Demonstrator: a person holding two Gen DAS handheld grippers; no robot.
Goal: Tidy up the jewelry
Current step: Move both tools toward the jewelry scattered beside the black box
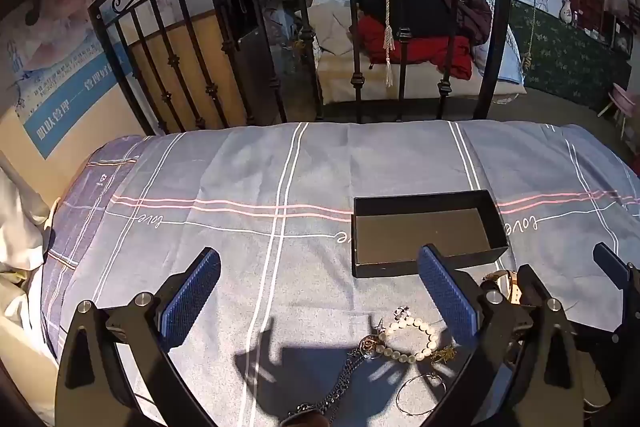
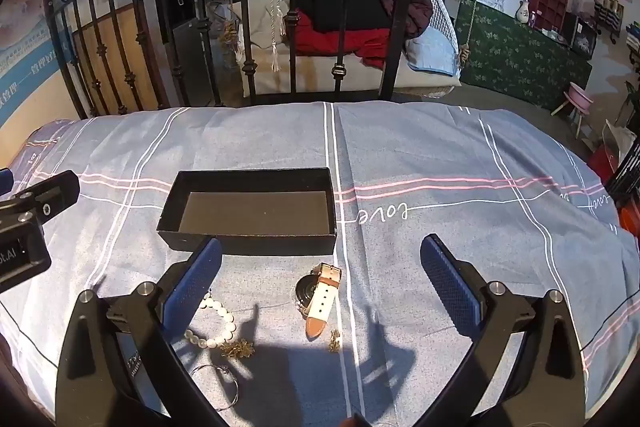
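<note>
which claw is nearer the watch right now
Right. The watch lies on the bedspread between the open right claw fingers, just ahead of it. The open left claw sits further left, over the pearl bracelet, with the watch beyond its right finger.

Both wrist cameras look forward and down from close above a plaid bedspread (image 1: pixel 280 179), toward the iron bed frame (image 1: pixel 256 39). The left view sits further left; both share the black box (image 1: pixel 428 227) and pearl bracelet (image 2: pixel 220 327).
</note>
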